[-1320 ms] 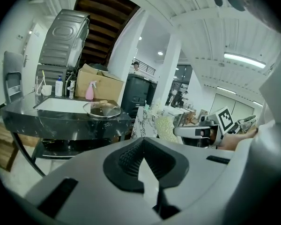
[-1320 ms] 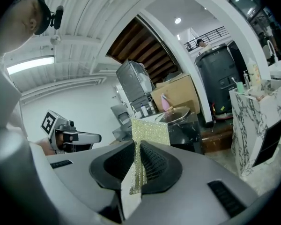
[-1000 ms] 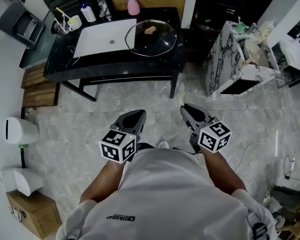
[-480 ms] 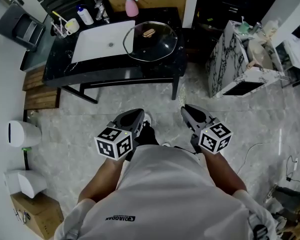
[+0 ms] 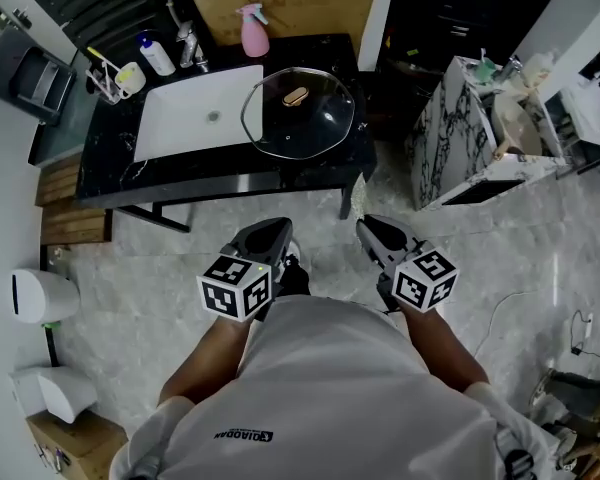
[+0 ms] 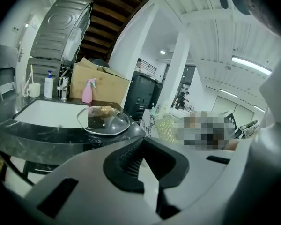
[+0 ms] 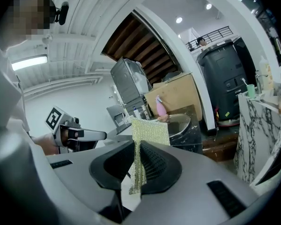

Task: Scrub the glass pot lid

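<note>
Standing on the pale marble floor (image 5: 180,258), the person is holding 2 grippers low, in front of the body and well apart from the black counter (image 5: 180,173). The left gripper (image 5: 272,232) is pointing toward the counter; its 2 jaws are pressing together with nothing between them. The right gripper (image 5: 372,228) is clamping a thin yellow-green scrub pad (image 7: 150,130), which is standing upright between the ribbed pads and rising above them. The glass pot lid (image 5: 300,113) is lying on the counter with its brown knob (image 5: 296,95) facing up, just to the right of the white sink (image 5: 195,118). Its left rim is probably reaching over the sink edge, but the steep angle is making this hard to judge. A pink spray bottle (image 5: 253,30) is standing behind the sink, in front of a cardboard box (image 5: 300,8).
</note>
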Demonstrator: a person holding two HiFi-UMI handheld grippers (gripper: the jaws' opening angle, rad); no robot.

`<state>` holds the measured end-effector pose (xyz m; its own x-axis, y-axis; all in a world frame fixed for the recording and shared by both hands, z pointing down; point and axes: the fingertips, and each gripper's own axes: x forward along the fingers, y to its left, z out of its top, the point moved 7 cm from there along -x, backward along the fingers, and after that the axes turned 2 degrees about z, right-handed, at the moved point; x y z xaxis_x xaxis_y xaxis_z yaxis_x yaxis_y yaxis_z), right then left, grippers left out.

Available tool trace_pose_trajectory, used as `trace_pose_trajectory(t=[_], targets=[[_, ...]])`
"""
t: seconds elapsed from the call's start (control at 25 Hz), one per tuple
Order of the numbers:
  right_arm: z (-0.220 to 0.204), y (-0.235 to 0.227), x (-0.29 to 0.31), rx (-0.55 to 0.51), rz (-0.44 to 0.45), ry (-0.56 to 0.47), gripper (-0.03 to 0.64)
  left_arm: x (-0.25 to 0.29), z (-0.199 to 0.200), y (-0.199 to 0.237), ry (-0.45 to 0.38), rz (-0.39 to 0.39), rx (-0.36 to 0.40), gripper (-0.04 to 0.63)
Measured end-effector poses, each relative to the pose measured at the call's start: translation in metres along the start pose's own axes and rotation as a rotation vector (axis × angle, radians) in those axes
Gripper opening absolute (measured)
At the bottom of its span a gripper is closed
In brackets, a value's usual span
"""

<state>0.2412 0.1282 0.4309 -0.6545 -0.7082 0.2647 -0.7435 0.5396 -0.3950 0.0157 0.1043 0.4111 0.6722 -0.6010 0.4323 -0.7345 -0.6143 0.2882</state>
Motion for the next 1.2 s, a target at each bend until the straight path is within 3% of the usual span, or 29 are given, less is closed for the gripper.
trace_pose_trajectory(t=[0.32,0.56,0.96,1.2], targets=[[0.047,-0.017,0.079,-0.004,-0.047,0.005,0.066,0.033,0.054,0.076,0.001,-0.035,0.054,0.012],[0.076,-0.03,0.144,-0.068,-0.086,0.032,0.065,0.062,0.086,0.141,0.012,-0.066,0.087,0.012],[0.108,-0.052,0.234,-0.354,-0.224,0.189,0.064,0.103,0.106,0.216,0.084,-0.143,0.159,0.012],[0.109,-0.085,0.267,-0.424,-0.293,0.279,0.064,0.11,0.102,0.236,0.109,-0.157,0.14,0.012]])
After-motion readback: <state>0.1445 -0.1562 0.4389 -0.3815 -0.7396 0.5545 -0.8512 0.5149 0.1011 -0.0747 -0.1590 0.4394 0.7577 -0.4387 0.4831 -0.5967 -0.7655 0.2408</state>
